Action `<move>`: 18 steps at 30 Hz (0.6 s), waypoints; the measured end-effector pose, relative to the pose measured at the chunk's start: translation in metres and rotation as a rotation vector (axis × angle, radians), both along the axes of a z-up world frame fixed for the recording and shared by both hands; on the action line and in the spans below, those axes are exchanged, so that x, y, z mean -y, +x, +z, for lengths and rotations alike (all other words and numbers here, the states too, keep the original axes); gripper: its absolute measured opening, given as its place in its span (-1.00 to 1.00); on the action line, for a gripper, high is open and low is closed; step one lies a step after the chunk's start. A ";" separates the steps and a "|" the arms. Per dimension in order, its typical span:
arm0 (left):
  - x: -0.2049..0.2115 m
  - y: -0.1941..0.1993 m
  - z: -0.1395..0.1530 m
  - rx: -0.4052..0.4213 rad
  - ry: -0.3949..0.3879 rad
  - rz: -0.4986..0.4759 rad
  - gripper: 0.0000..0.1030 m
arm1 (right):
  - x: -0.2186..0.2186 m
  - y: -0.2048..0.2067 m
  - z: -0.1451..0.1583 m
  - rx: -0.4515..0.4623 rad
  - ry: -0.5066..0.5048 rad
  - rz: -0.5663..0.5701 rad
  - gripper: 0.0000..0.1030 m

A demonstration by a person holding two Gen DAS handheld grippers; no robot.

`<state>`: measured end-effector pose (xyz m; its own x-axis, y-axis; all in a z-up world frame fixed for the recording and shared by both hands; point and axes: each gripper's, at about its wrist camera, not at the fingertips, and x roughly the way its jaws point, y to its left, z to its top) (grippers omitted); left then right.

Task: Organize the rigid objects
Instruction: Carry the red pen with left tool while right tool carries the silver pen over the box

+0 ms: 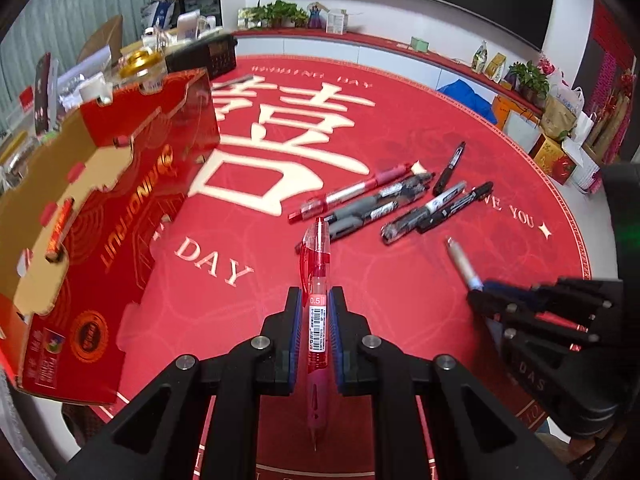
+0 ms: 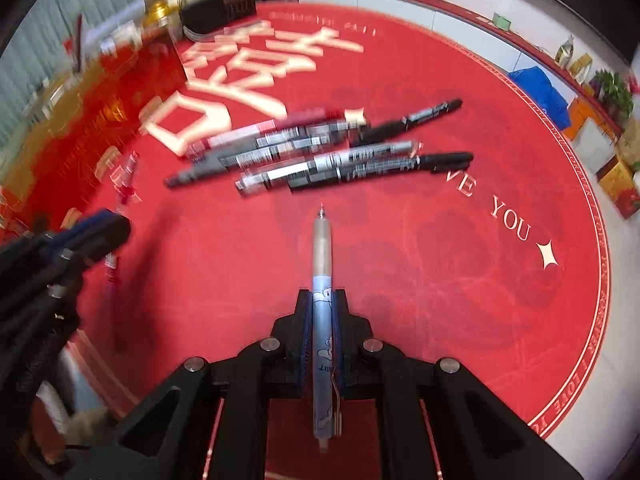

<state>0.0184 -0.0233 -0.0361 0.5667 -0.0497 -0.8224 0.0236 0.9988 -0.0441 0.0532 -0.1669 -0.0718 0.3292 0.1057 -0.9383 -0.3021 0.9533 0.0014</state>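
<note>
Pens are being gathered, it seems, one per hand; the left gripper point(image 1: 316, 300) has its jaws clamped on a red pen point(image 1: 317, 280), the right gripper point(image 2: 322, 300) on a blue-grey pen point(image 2: 322, 272); both angle steeply down over the red worktop point(image 1: 400, 280), loose pens point(image 1: 384, 200) beyond, the red box point(image 1: 100, 220) at left a likely destination.

Pen pile point(image 1: 384, 200) ahead, red box point(image 1: 100, 216) left — bare mat point(image 1: 240, 320) between.

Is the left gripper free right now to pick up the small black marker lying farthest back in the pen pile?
Probably not. The left gripper is already shut on a red pen, so nothing blocks the path to the black marker, but it would have to drop that pen first.
</note>
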 end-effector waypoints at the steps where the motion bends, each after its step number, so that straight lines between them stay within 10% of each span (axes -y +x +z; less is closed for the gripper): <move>1: -0.002 0.000 -0.003 -0.008 -0.007 0.000 -0.72 | -0.005 0.000 0.000 0.010 -0.024 0.012 -0.79; 18: 0.001 0.003 -0.022 -0.042 0.063 -0.036 -0.72 | -0.008 -0.002 0.001 0.036 -0.022 0.048 -0.80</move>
<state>0.0213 -0.0247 -0.0579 0.5300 -0.0164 -0.8478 0.0591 0.9981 0.0176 0.0509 -0.1593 -0.0708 0.3582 0.1016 -0.9281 -0.3474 0.9372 -0.0315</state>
